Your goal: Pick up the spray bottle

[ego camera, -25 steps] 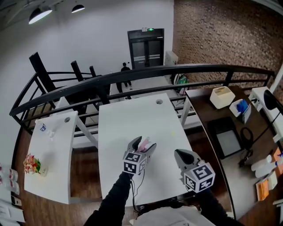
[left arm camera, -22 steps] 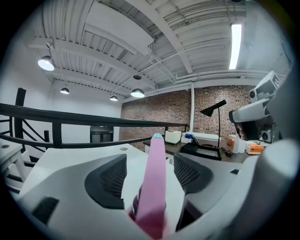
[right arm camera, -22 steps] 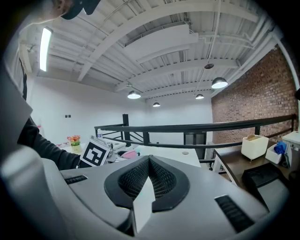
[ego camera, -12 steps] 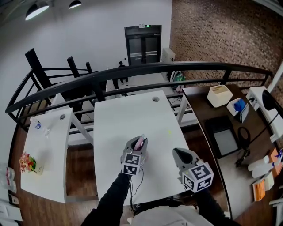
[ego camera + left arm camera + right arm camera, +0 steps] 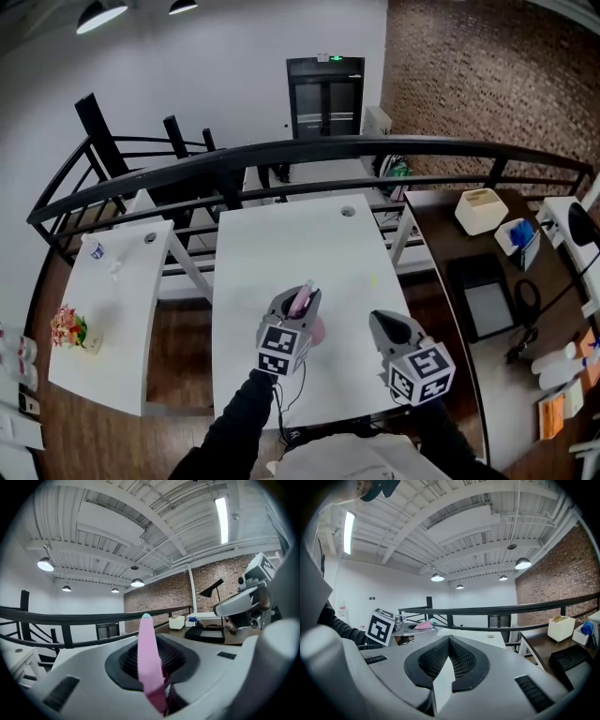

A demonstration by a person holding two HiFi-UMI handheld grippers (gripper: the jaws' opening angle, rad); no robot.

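A pink spray bottle (image 5: 304,301) sits between the jaws of my left gripper (image 5: 298,304), raised a little above the white table (image 5: 281,234). The jaws are closing and their pads press on it. In the left gripper view the bottle (image 5: 149,663) stands upright between the pads, its pale tip on top. My right gripper (image 5: 382,324) hovers to the right of it, over the table's front right part, shut with nothing in it. From the right gripper view the left gripper's marker cube (image 5: 379,626) and the pink bottle (image 5: 423,625) show at left.
A second white desk (image 5: 103,319) stands at left with a small bunch of flowers (image 5: 67,328). A dark counter (image 5: 469,281) at right carries a white box (image 5: 476,209) and other items. A black railing (image 5: 328,150) runs behind the table.
My left gripper's jaws went from wide open round the bottle to shut on it, then rose with it off the table. The right gripper stayed put.
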